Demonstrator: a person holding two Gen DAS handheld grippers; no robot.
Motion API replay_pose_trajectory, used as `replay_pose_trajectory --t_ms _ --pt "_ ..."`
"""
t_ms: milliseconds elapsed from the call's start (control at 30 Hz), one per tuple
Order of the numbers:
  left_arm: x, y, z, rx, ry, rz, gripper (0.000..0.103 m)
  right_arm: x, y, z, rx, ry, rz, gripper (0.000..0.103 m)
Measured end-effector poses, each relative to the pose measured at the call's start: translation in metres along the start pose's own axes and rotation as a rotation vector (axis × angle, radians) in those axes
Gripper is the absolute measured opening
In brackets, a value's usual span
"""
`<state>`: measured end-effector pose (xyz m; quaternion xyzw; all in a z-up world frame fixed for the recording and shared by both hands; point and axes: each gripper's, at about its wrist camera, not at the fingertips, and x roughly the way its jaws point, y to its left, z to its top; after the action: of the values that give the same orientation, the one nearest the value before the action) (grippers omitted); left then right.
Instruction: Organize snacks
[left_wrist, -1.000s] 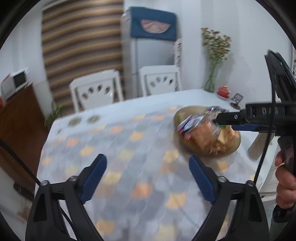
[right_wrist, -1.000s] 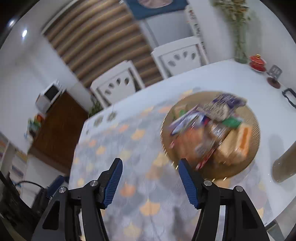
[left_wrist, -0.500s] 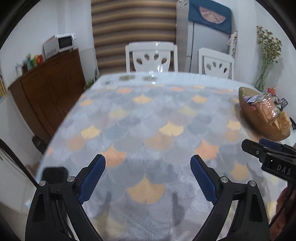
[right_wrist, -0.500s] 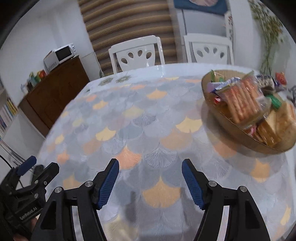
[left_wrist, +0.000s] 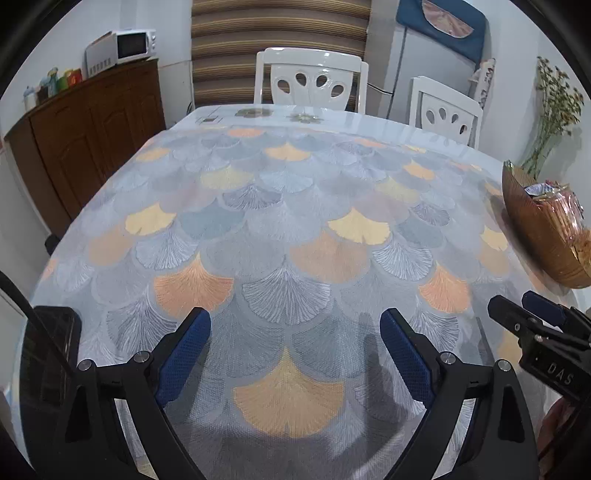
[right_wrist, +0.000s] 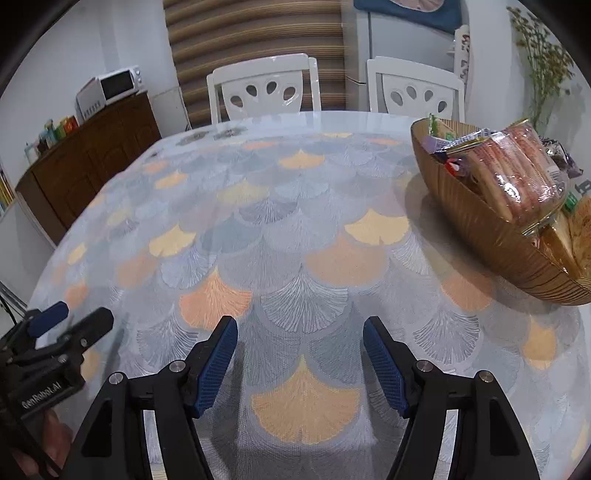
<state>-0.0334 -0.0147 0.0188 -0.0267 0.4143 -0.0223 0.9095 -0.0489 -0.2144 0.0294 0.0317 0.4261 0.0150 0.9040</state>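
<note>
One wooden bowl (right_wrist: 491, 236) holds the snacks (right_wrist: 517, 177), a heap of wrapped packets. The topmost is a clear pack of pinkish biscuits lying along the bowl; smaller purple, green and red wrappers crowd around it, too jumbled to count. The bowl stands on the right side of the table (right_wrist: 258, 229), towards its far half, well apart from both grippers.

The table is covered by a cloth printed with fan-shaped leaves in grey, blue, yellow and orange.

Two grippers hover over the near edge of the table, both pointing down at the cloth. The right gripper (right_wrist: 300, 360) has its two blue-padded fingers (right_wrist: 216, 363) spread apart with nothing between them, only bare cloth showing in the gap. Its jaws have just been opening. The left gripper (left_wrist: 294, 356) sits to its left, its two fingers (left_wrist: 183, 356) spread wider, also grasping nothing. Each gripper shows at the edge of the other's view, so they are side by side and apart.

A dark phone (left_wrist: 44, 358) lies at the near left corner of the table.

Beyond the far edge stand two white chairs (right_wrist: 264, 88). Further left is one brown wooden cabinet (left_wrist: 88, 133) carrying one white microwave (left_wrist: 122, 46). One vase of dried flowers (left_wrist: 554, 110) stands at the far right.
</note>
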Motion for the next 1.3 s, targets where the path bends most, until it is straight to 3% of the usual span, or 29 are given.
replay_pose_trajectory --t_ms 133,233,1300 --pt "0.0033 0.0019 -0.0016 -0.009 0.008 0.01 0.093 -0.0003 0.0066 0.0007 -0.03 -0.018 0.001 0.074" --pt "0.007 0.002 -0.0012 -0.013 0.024 0.036 0.093 0.0022 0.0065 0.0011 -0.031 -0.009 0.009 0.074" --pt "0.0087 0.008 0.0009 -0.039 0.027 0.021 0.093 0.0036 0.0061 -0.0001 -0.015 -0.008 -0.011 0.077"
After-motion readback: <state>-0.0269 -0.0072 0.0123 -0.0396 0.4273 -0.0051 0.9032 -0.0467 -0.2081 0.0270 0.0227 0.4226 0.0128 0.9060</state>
